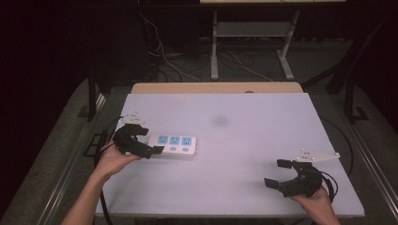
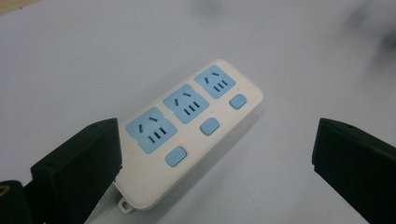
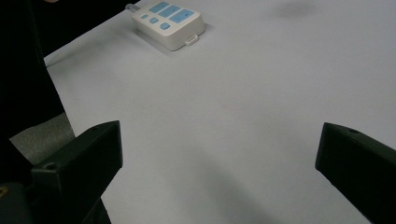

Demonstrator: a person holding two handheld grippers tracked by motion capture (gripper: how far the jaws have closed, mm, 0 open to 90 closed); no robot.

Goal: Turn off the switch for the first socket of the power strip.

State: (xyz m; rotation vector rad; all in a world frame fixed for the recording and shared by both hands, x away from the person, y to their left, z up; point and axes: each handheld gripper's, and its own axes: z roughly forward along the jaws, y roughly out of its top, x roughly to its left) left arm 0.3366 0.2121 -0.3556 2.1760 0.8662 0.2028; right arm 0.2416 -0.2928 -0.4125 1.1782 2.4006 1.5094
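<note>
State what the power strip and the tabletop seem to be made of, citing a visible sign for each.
Power strip: likely hard moulded plastic, cream body with blue socket faces and buttons, smooth with rounded edges. Tabletop: matte pale sheet, possibly laminate or board; a wood-coloured edge shows at its far side.

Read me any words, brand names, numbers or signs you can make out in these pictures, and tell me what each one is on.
None can be read.
Power strip: no brand or lettering on its white face; its three blue outlets and three blue buttons are unmarked.
Left gripper and right gripper: no legible marks on the black jaws or grey plates.
Table: a faint dark smudge, no writing.
</note>
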